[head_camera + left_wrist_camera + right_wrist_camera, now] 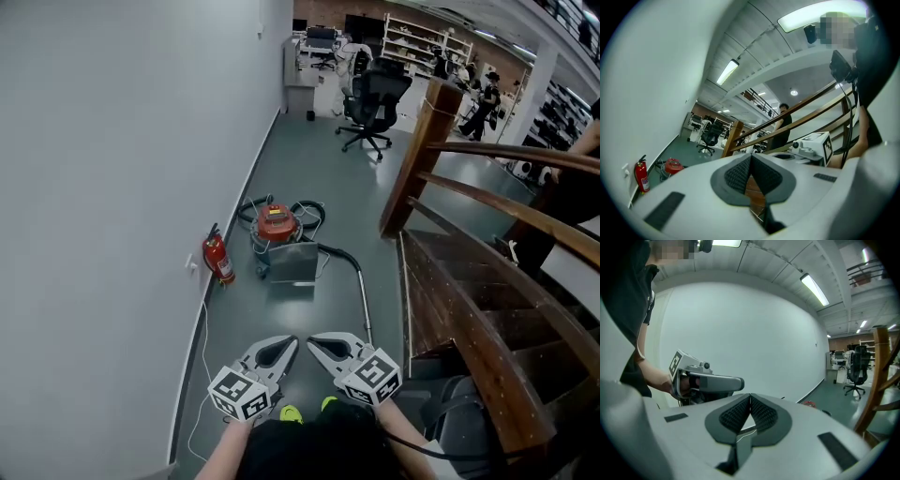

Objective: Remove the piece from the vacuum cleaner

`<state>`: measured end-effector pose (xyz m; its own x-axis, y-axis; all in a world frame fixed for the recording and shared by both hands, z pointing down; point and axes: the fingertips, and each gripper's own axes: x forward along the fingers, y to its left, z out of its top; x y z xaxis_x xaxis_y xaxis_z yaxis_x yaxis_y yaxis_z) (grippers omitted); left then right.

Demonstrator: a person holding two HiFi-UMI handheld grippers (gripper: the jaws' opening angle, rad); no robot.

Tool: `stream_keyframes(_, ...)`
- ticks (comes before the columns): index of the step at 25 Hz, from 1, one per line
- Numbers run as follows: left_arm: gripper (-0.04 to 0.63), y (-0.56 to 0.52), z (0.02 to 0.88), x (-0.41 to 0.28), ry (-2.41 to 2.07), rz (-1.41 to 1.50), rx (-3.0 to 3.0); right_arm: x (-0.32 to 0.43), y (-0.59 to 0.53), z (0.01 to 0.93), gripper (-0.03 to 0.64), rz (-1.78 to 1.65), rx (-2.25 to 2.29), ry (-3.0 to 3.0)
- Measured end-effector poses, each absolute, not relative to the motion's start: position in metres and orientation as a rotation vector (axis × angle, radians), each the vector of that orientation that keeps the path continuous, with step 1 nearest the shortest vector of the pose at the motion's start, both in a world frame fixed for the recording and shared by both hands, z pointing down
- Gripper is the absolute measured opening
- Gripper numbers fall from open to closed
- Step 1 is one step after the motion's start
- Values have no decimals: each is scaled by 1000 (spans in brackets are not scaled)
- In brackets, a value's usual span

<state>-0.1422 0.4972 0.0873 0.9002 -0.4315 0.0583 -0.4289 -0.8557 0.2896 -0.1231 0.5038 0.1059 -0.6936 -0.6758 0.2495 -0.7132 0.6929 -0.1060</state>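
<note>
The red vacuum cleaner stands on the floor by the wall, well ahead of me, with its black hose coiled round it. A grey box-like part lies in front of it, and a metal wand runs from there toward me. Both grippers are held low and close to my body, far from the vacuum. My left gripper is shut and holds nothing, and so is my right gripper. The left gripper view shows shut jaws and the vacuum cleaner small in the distance. In the right gripper view its pads meet.
A red fire extinguisher stands against the grey wall, left of the vacuum. A wooden staircase with a curved handrail rises on the right. A black office chair stands farther down the corridor, and people stand at the far right.
</note>
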Motion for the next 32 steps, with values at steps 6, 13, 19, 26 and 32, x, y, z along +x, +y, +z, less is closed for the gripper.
stream_keyframes(6, 8, 496, 92, -154, -650, -21, 2740, -132, 510, 114, 14, 305, 1118, -2682)
stream_keyframes(13, 8, 489, 100, -158, -671, 1, 2717, -134, 500, 125, 14, 337, 1119, -2668)
stream_keyframes(19, 8, 468, 99, -164, -735, 5, 2712, -135, 478, 125, 14, 331, 1087, -2676)
stream_keyframes(26, 8, 438, 97, -160, -788, 28, 2725, -136, 446, 128, 14, 337, 1046, -2695)
stream_keyframes(32, 8, 409, 105, -145, -805, 56, 2694, -123, 419, 135, 14, 376, 1018, -2696)
